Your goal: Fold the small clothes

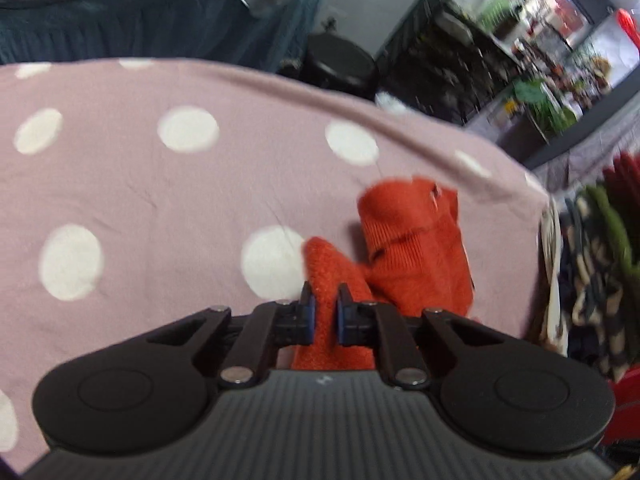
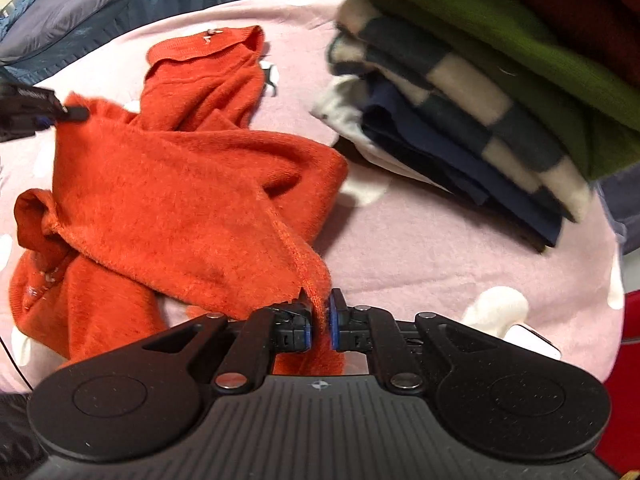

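The right gripper's fingers are clamped on an edge of the orange sweater, and the left gripper pinches another part of it, its jaws nearly together around the fabric. The sweater lies bunched on the pink dotted cloth, near the stack of folded clothes. Both grippers sit low over the cloth, pointing forward; drawing them evenly apart would likely spread the knit flat before folding.
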{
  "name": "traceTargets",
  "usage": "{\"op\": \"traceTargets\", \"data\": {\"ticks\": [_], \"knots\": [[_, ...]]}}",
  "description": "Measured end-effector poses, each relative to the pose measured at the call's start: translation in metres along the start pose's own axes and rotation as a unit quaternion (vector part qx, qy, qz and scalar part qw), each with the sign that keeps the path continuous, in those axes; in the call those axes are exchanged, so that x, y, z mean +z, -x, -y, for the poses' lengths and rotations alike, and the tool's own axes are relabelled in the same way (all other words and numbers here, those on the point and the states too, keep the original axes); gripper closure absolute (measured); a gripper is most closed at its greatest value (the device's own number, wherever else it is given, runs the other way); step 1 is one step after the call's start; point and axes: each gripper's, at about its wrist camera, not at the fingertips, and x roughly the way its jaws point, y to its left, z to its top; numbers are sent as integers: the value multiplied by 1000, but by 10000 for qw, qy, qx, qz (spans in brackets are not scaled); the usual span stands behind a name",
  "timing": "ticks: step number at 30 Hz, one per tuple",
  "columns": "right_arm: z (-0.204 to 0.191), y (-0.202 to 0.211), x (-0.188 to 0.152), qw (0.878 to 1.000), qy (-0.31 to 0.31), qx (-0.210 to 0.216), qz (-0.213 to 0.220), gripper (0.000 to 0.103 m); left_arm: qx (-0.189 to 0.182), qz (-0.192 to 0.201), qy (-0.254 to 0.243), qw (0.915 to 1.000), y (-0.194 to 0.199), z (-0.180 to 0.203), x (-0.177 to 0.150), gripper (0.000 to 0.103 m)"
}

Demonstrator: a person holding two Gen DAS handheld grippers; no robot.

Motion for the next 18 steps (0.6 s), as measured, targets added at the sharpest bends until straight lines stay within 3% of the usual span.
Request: {"op": "traceTargets", "data": {"ticks": [5, 7, 9, 10, 13, 15, 17, 18], "knots": [[-28, -1, 24, 9978, 138, 656, 13, 87, 887, 862, -17, 9923, 51, -40, 37, 96], [-46, -1, 36, 9946, 264, 1005, 69, 87, 1418, 1222, -102, 9823, 73, -61, 57, 103], [-67, -2, 51, 9909, 391, 1281, 129, 87, 2035, 1537, -176, 9668, 91, -84, 77, 103], [-80, -4, 58, 9890, 504, 1379, 161, 87, 2144, 1583, -41, 9638, 100, -99, 89, 103], [-123, -7, 77, 9797, 887, 1766, 328, 88, 2204, 1326, 430, 9654, 111, -132, 108, 101], [-151, -9, 87, 9729, 1143, 1978, 364, 89, 2096, 1148, 424, 9701, 115, -131, 102, 85], [-170, -10, 92, 9692, 1255, 2084, 376, 89, 1889, 842, 386, 9776, 110, -121, 88, 34], [-178, -12, 95, 9686, 1291, 2101, 330, 89, 1751, 640, 395, 9817, 108, -114, 77, 26]]}}
